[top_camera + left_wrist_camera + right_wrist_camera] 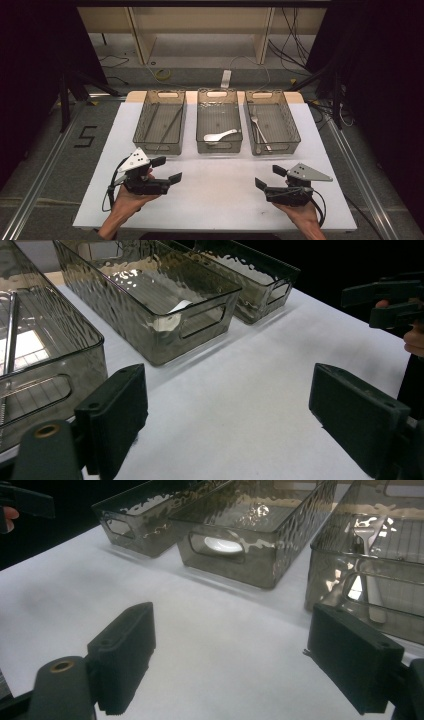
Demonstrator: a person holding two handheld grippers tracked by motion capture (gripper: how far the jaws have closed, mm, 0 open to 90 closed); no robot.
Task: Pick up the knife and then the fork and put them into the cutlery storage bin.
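Observation:
Three smoky clear bins stand in a row across the white table (215,200). Dark chopsticks (170,127) lie in the left bin (160,146). A white spoon (220,135) rests in the middle bin (219,148), and metal forks (257,125) lie in the right bin (296,135). My left gripper (167,170) hovers in front of the left bin, open and empty, as the left gripper view (225,420) confirms. My right gripper (269,176) sits in front of the right bin with its jaws wide apart and nothing between them (230,655).
Bare white tabletop stretches between the two grippers and in front of the bins. Metal rails run along both sides of the table. Cables and wooden furniture legs lie on the floor beyond the far edge.

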